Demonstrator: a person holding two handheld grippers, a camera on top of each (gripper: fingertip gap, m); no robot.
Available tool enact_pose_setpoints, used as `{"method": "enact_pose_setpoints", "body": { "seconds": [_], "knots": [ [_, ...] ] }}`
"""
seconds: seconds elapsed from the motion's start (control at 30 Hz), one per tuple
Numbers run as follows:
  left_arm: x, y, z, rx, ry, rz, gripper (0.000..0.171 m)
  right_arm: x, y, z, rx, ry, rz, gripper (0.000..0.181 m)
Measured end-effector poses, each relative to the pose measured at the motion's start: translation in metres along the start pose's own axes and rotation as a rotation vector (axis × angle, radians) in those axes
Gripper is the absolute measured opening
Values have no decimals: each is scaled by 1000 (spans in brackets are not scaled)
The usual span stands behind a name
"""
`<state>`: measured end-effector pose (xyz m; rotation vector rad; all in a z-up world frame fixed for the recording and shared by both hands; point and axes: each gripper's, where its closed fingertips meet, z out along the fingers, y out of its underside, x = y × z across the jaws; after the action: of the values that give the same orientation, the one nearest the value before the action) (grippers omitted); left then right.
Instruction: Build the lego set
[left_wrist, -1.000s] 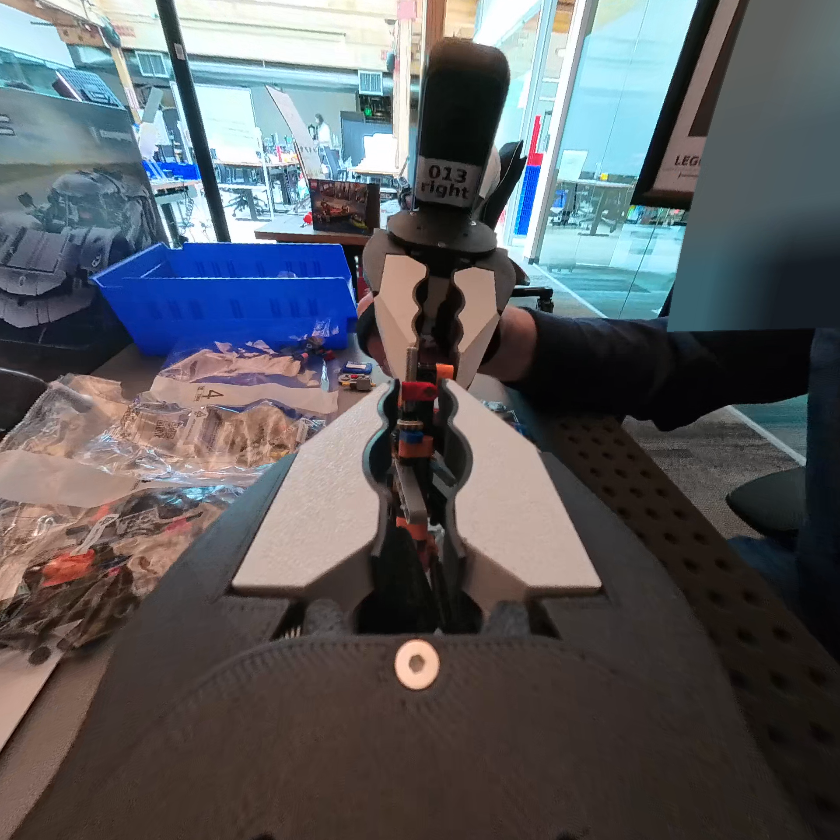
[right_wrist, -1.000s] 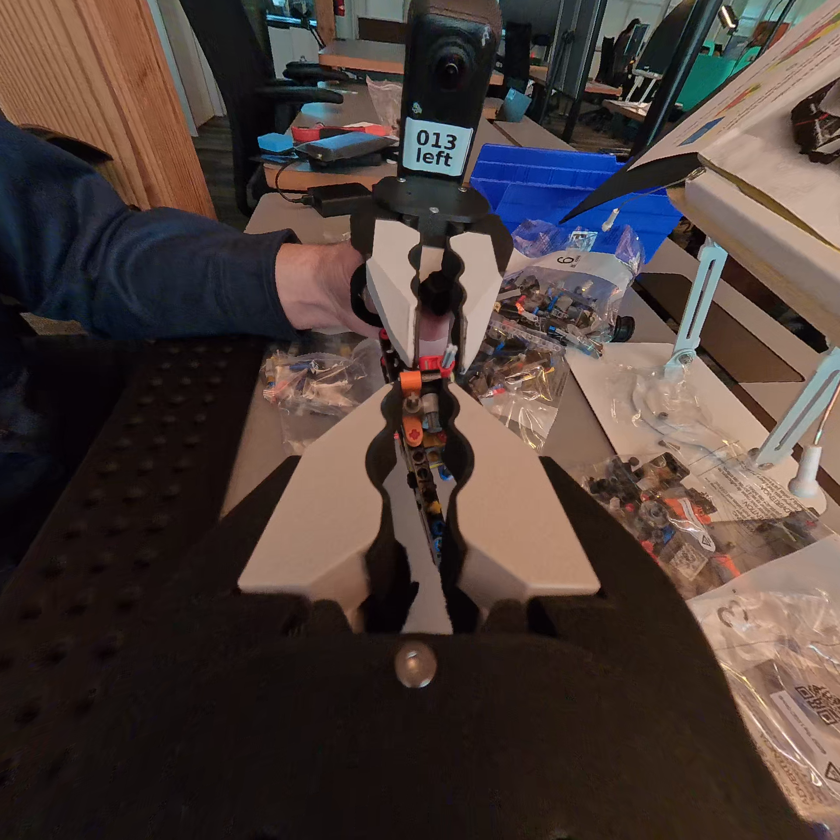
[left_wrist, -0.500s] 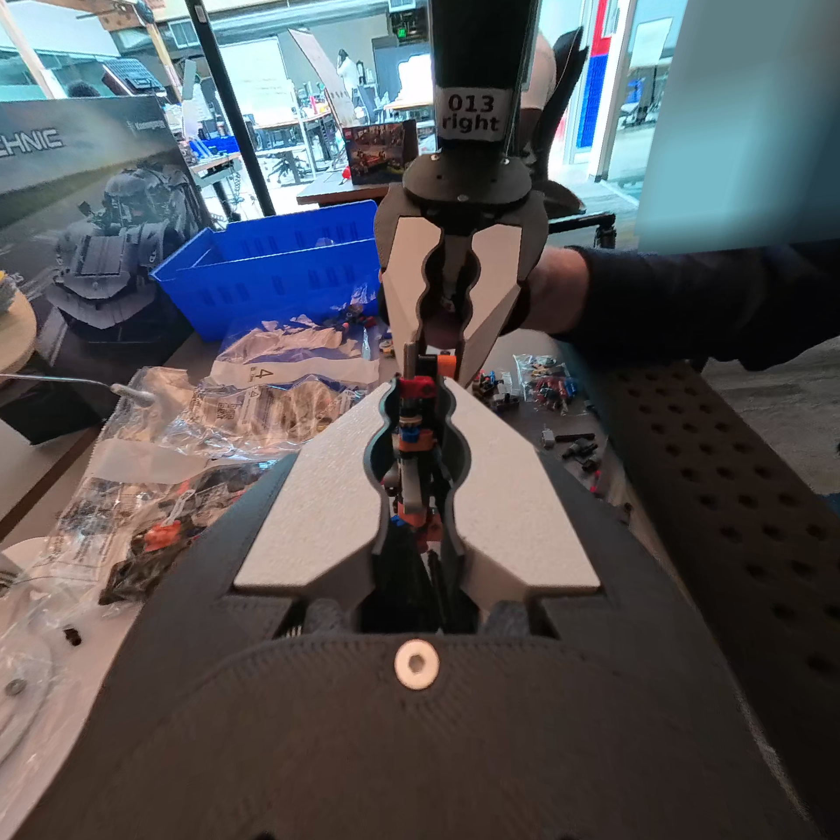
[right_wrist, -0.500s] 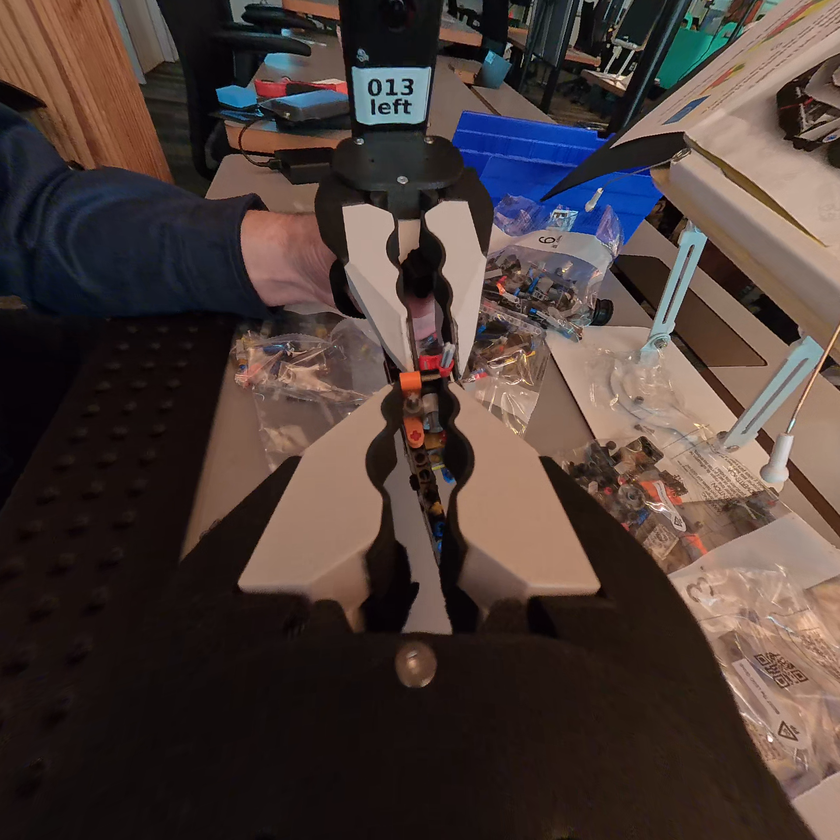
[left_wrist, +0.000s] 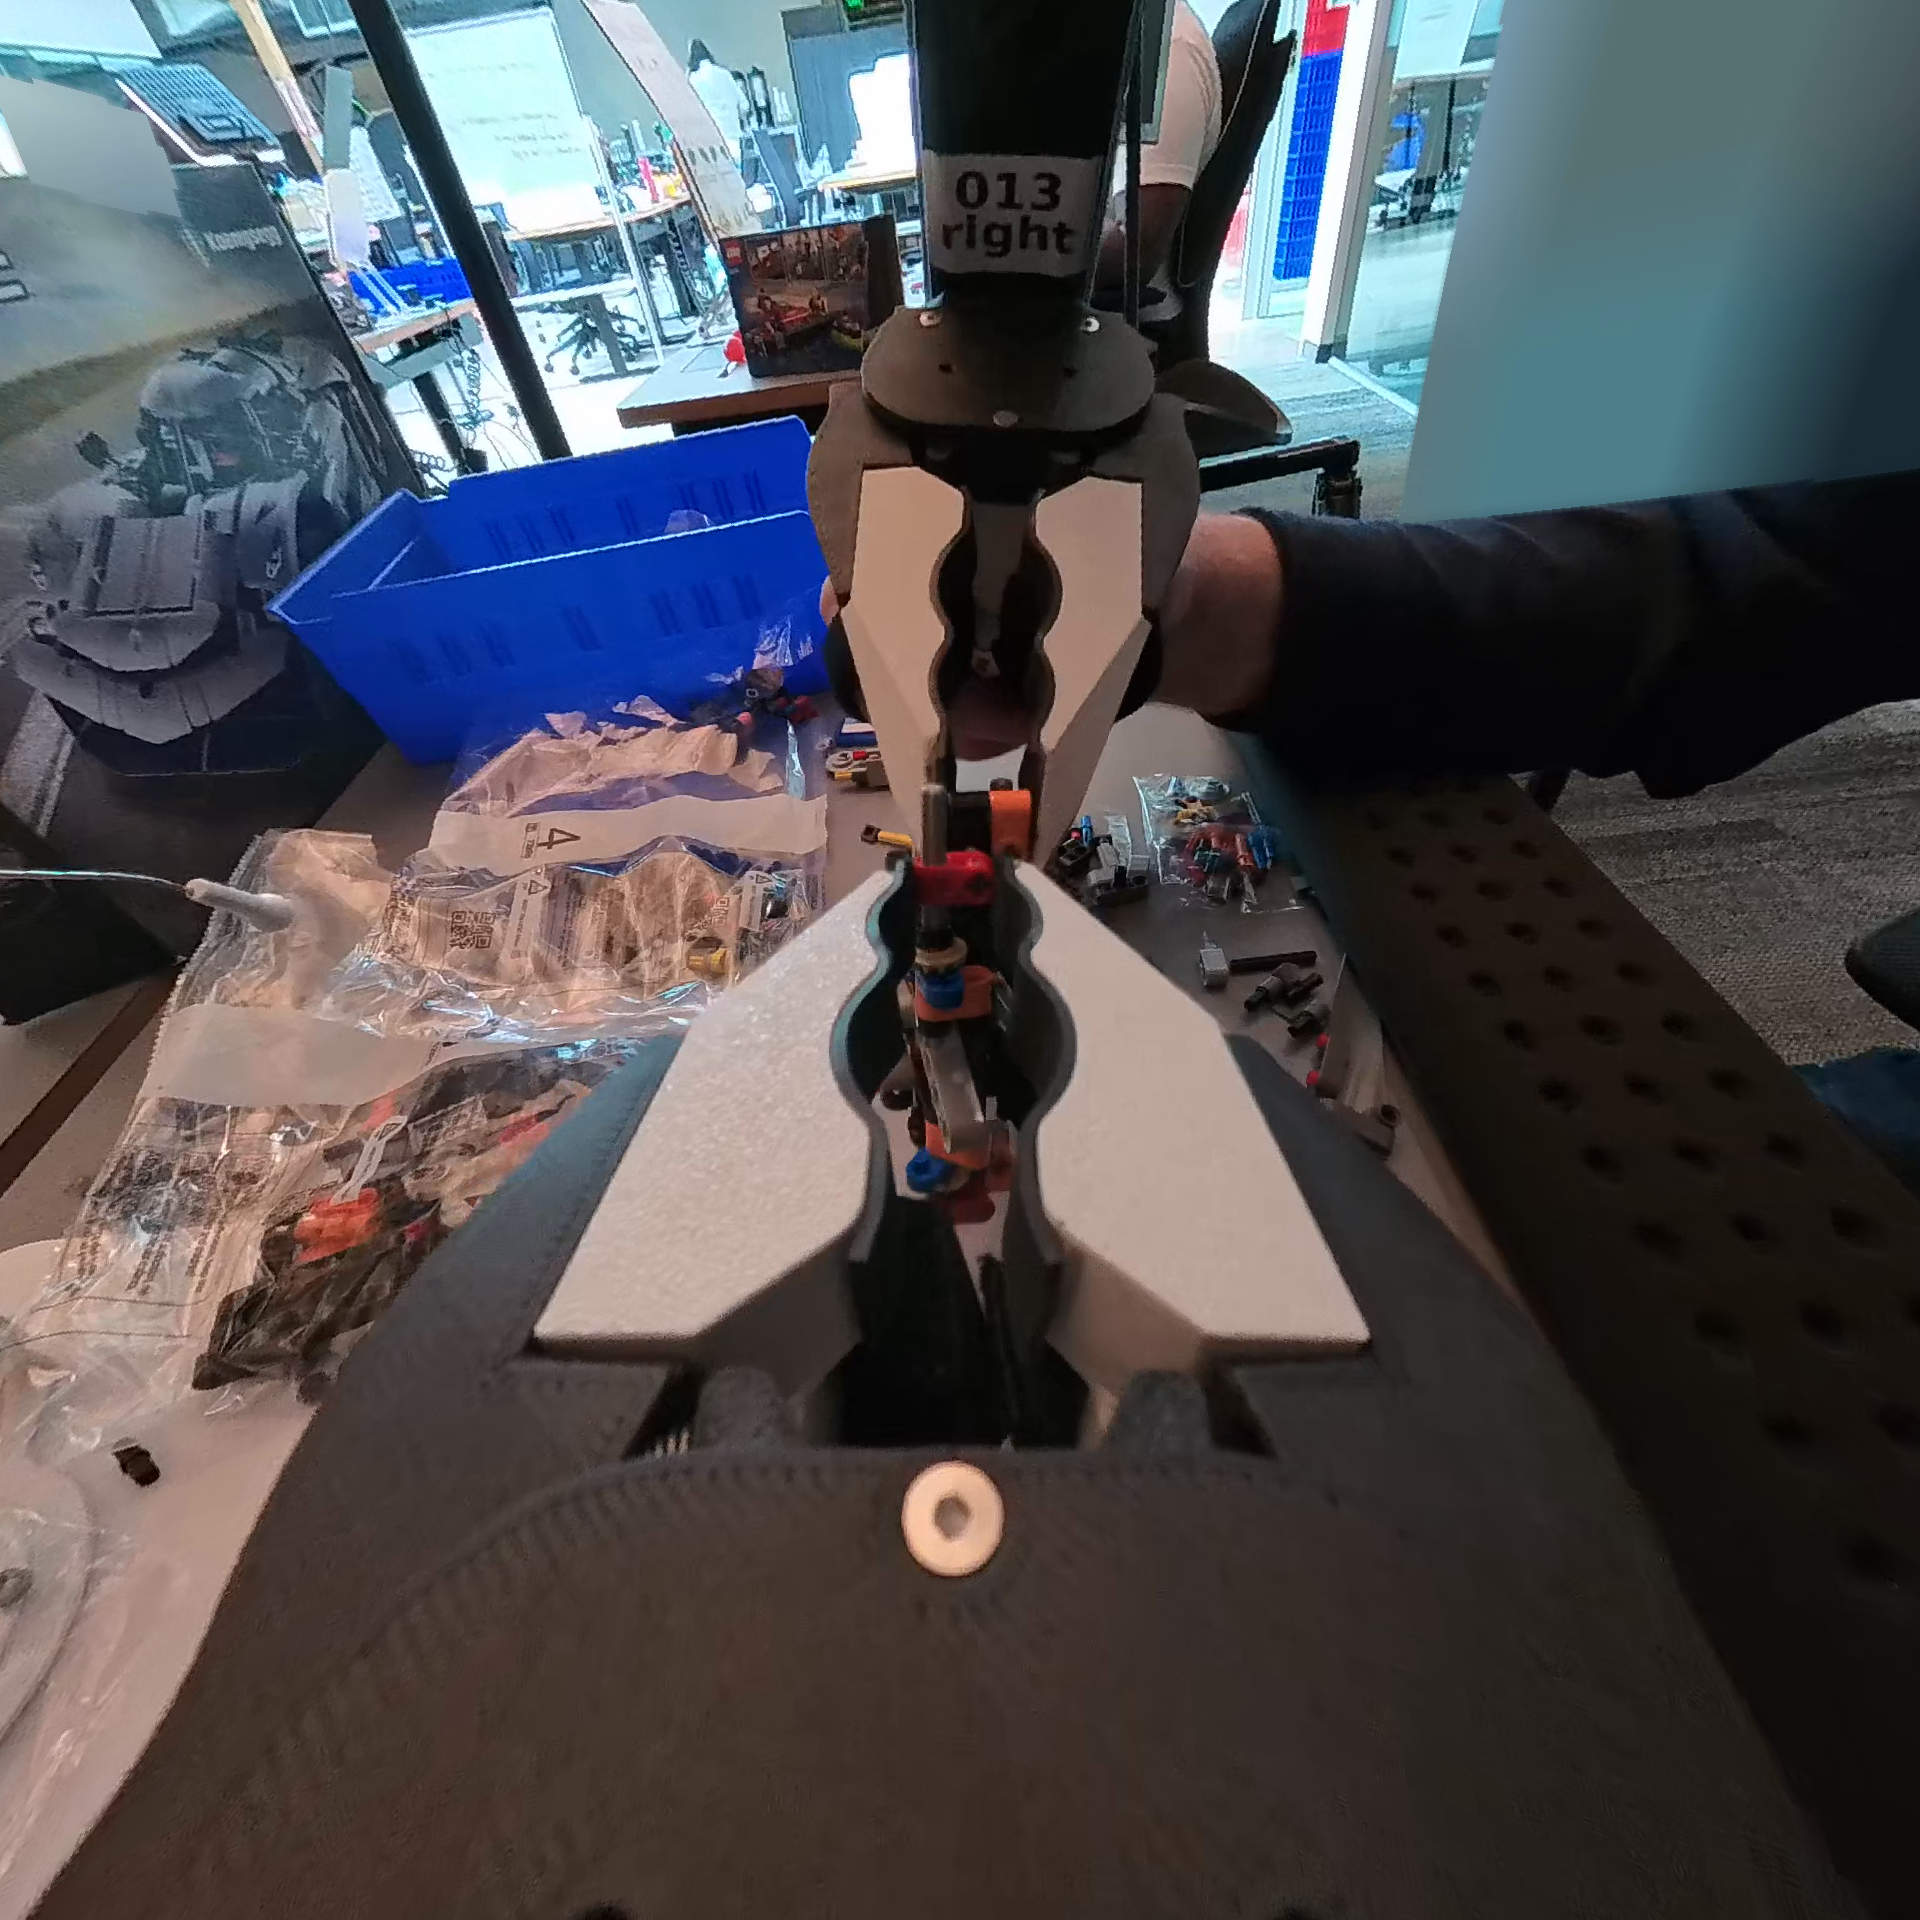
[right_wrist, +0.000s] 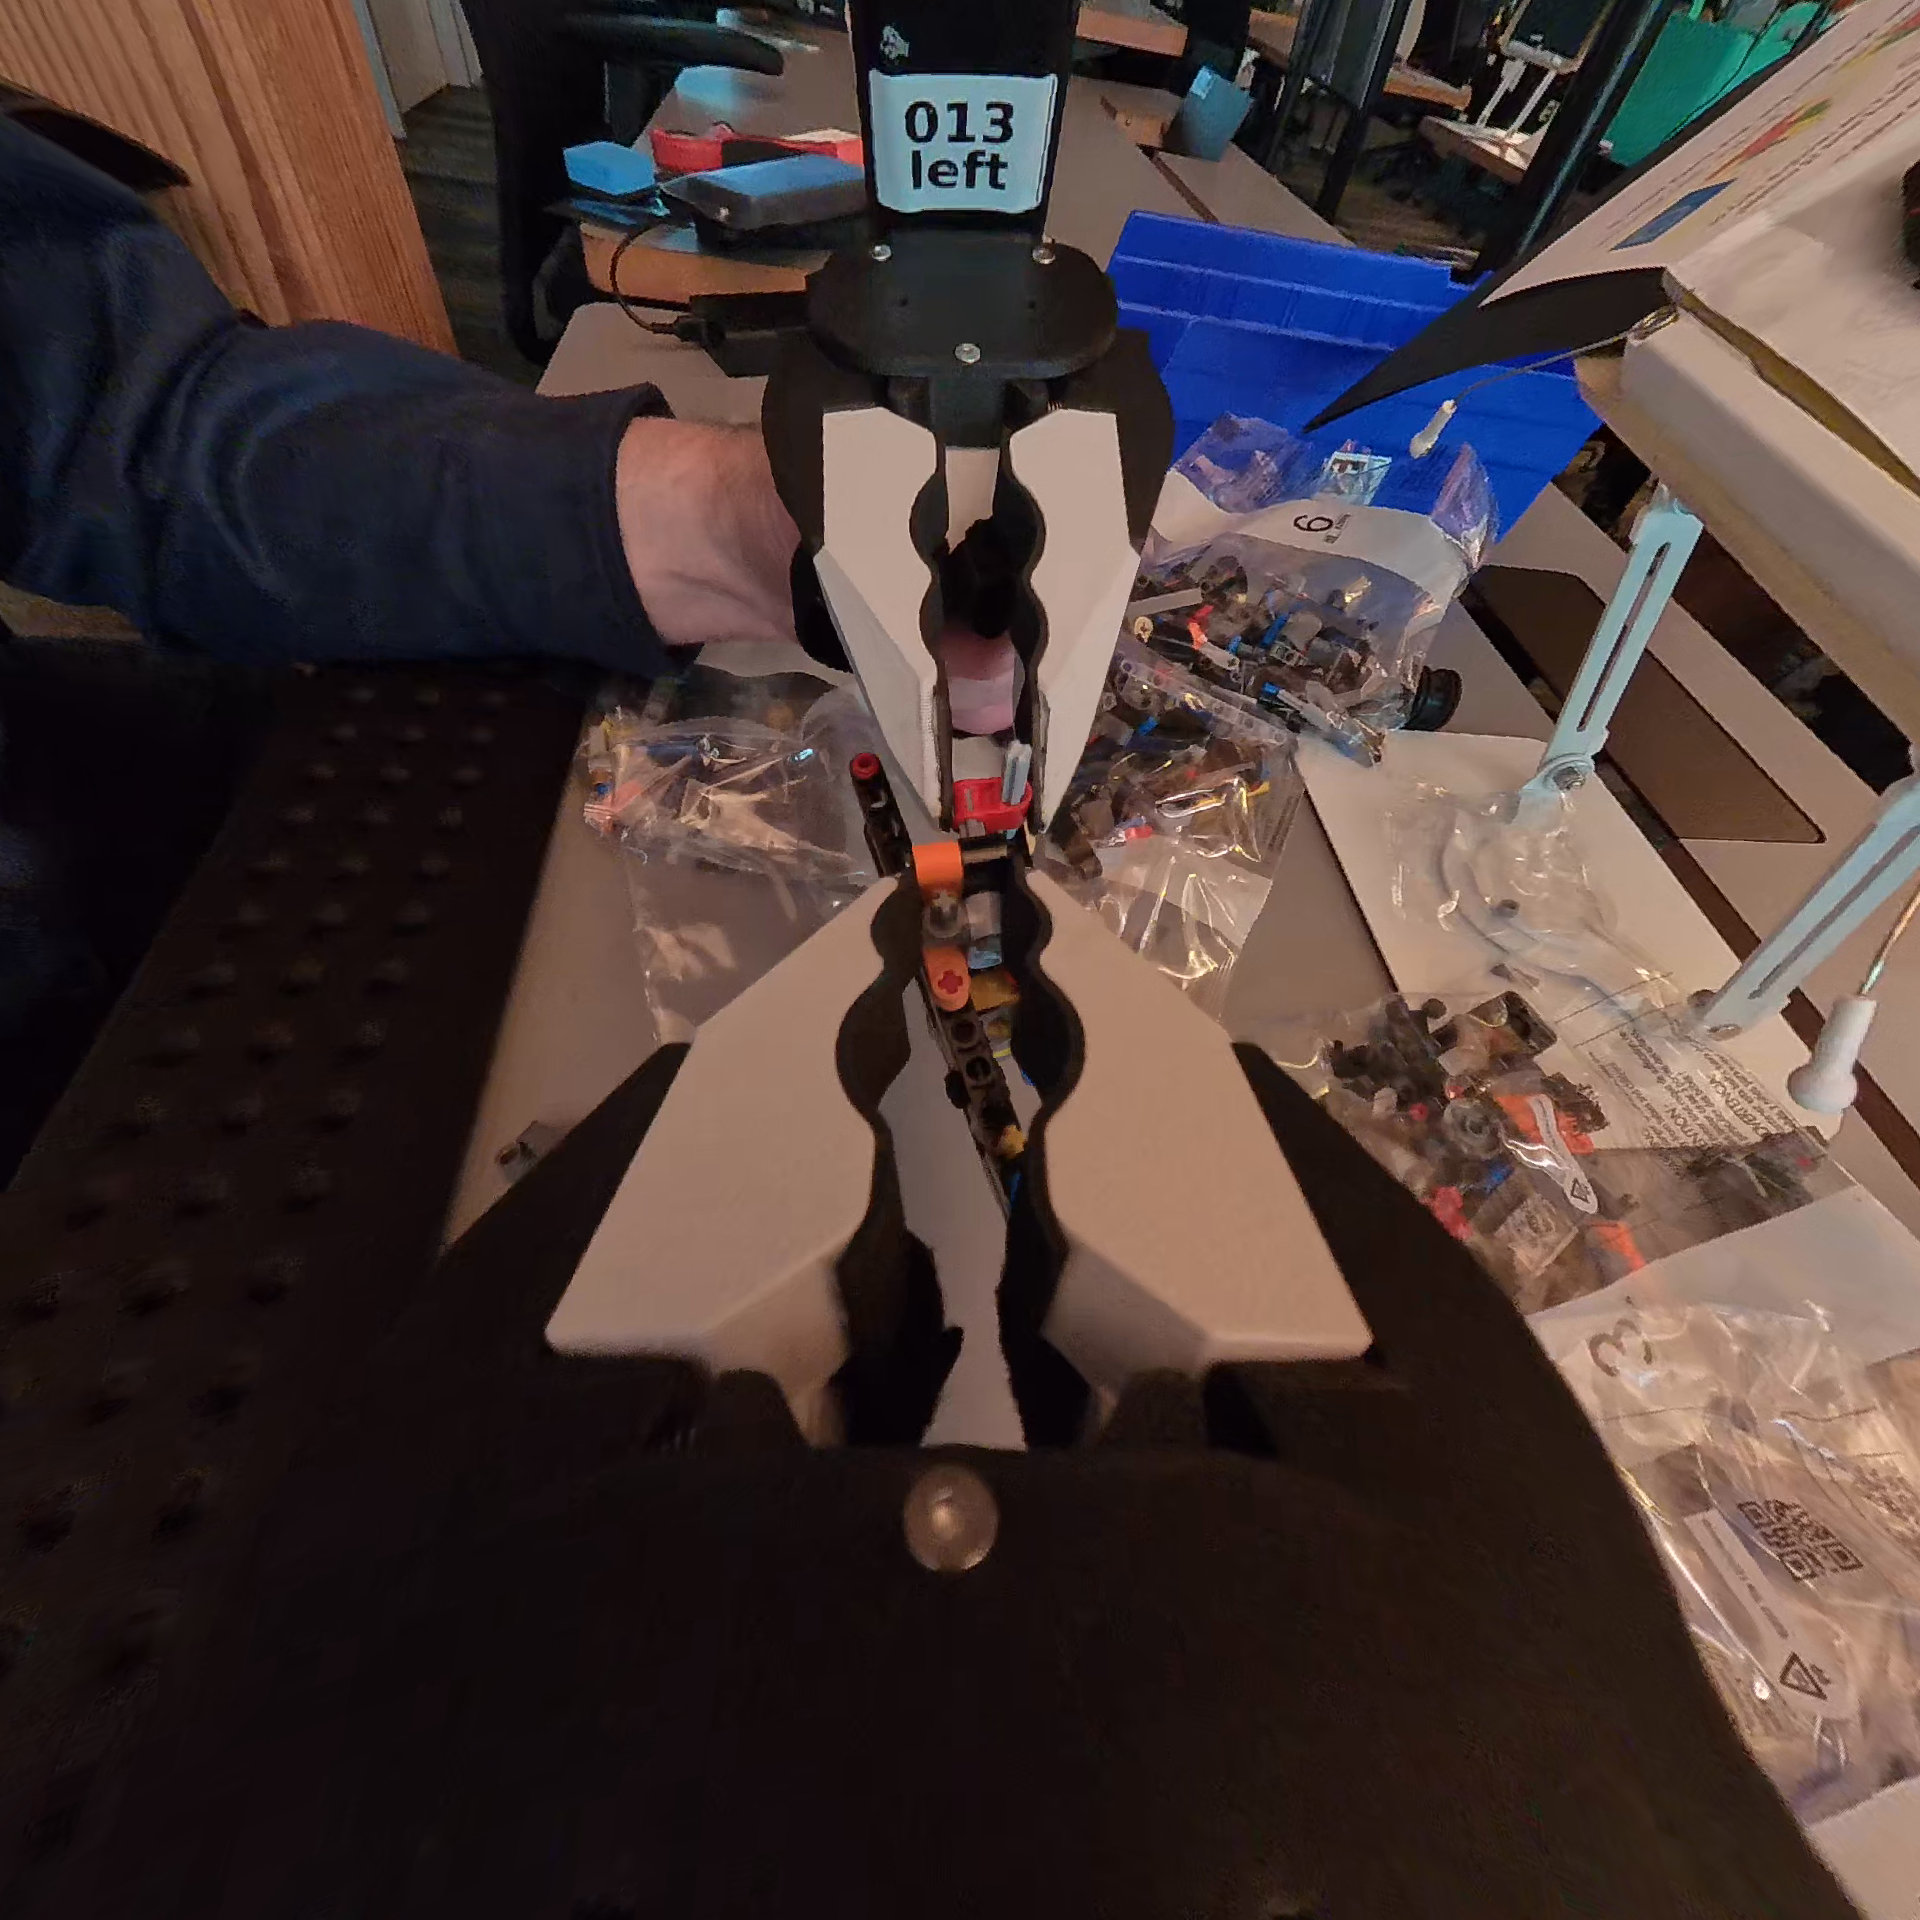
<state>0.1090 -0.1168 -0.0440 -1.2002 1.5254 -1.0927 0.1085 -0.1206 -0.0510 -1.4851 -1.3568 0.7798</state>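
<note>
Both grippers meet tip to tip above the table (left_wrist: 1195, 727), sharing one small lego assembly (left_wrist: 951, 997).

Left gripper (left_wrist: 954, 883): jaws nearly closed, clamped on the assembly's red connector and grey axle end.

Right gripper (right_wrist: 961, 883): jaws likewise narrowed, pinching the orange and black beam end.

Judged light, rigid plastic, smooth and slip-prone; pin joints may pop under twist. Best held on the flat beam sides, not the axle.

Parts bags (left_wrist: 582, 904) lie toward the table's left edge, before the blue bin (left_wrist: 582, 613).

The bin (left_wrist: 582, 613) stands behind the parts bags (left_wrist: 582, 914); loose pieces (left_wrist: 1268, 977) lie right.
</note>
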Motion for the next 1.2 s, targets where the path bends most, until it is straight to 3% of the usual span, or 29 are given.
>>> {"method": "enact_pose_setpoints", "body": {
  "seconds": [0.33,0.77,0.93,1.2],
  "knots": [
    [-4,-6,-14,44,0,-12,14,3,3,-16,2,15,-7,6],
    [-12,16,-3,-46,-21,-56,14,-5,15,1,-56,-45,14,6],
    [-16,16,-1,-44,-40,-62,14,1,17,3,-62,-17,40,26],
    [-18,8,-1,0,-43,-82,14,14,29,11,-107,26,115,42]
  ]
}}
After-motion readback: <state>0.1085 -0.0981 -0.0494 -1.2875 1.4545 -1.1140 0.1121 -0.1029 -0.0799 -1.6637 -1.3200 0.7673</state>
